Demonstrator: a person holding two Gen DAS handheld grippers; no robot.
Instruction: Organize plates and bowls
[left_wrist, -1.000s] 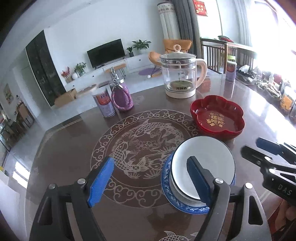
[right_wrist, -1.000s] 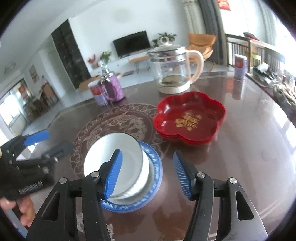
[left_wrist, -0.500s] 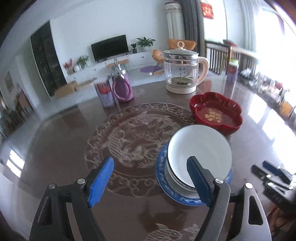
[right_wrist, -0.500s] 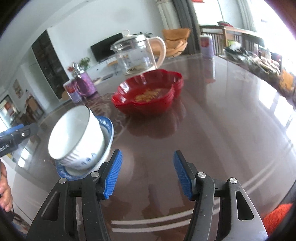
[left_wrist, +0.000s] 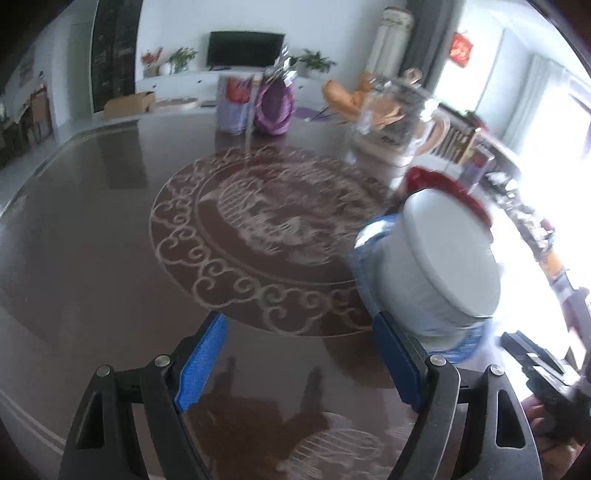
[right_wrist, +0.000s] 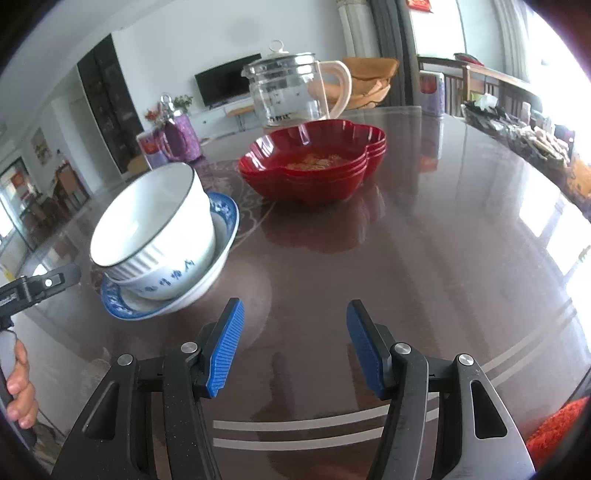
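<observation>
A white ribbed bowl (right_wrist: 155, 221) sits nested in a second white bowl with blue marks (right_wrist: 173, 280), on a blue-rimmed plate (right_wrist: 225, 210). In the blurred left wrist view the same white bowl (left_wrist: 443, 258) and blue plate (left_wrist: 369, 236) lie at the right. My left gripper (left_wrist: 301, 354) stands open low over the table, its right finger just beside the stack. My right gripper (right_wrist: 293, 347) stands open over bare table, to the right of the stack. A stack of red flower-shaped dishes (right_wrist: 314, 162) lies behind.
A glass kettle (right_wrist: 291, 92) stands behind the red dishes. A purple jar (right_wrist: 181, 136) and a can (left_wrist: 232, 103) sit at the far side. Snacks (right_wrist: 532, 129) line the right edge. The dark table (right_wrist: 424, 229) has an ornamental roundel (left_wrist: 258, 236). A hand (right_wrist: 20, 387) holds the left tool.
Both grippers have sunk toward the table. The left one rolled and swung left, so the stack now lies at its right. The right view dropped to a low angle beside the stack.
</observation>
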